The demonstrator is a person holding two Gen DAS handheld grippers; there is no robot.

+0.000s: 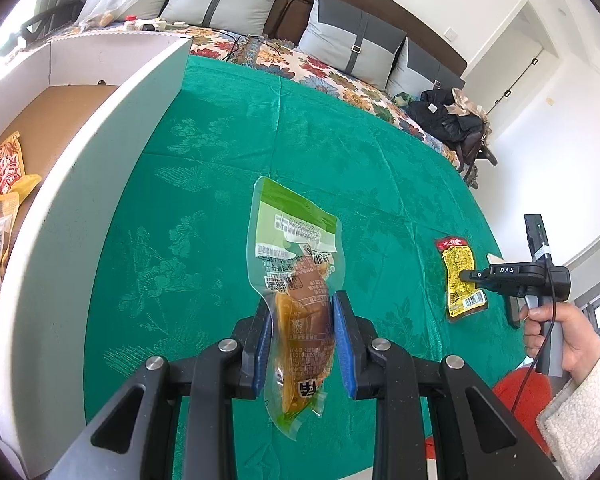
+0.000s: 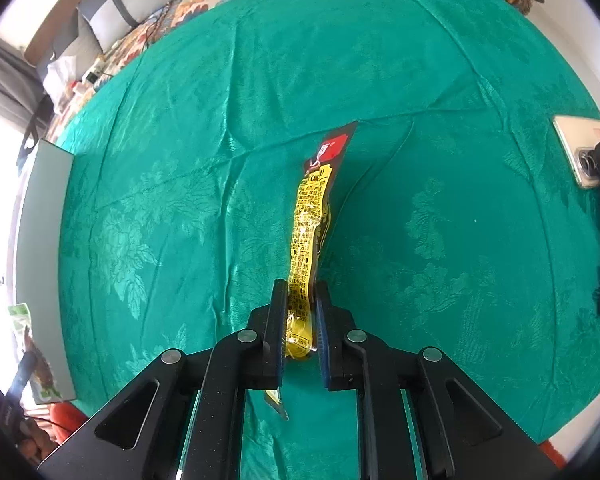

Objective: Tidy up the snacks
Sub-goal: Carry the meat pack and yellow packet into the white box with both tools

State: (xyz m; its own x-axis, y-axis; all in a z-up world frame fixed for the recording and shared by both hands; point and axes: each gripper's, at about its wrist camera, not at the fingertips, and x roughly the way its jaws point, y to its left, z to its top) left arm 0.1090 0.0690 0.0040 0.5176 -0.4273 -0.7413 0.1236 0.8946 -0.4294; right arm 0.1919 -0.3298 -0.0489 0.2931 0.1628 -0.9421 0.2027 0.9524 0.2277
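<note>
Your left gripper (image 1: 303,344) has its blue-padded fingers (image 1: 345,338) closed on a clear plastic snack pouch with a green top and brown contents (image 1: 298,276), held above the green patterned bedspread (image 1: 204,168) just right of the white-walled cardboard box (image 1: 100,152). Inside that box lie several orange, red and white snack packets (image 1: 0,216). Well to the right of the box, your right gripper (image 2: 301,322) pinches a long yellow snack packet with a red end (image 2: 310,224), its far end on the bedspread.
</note>
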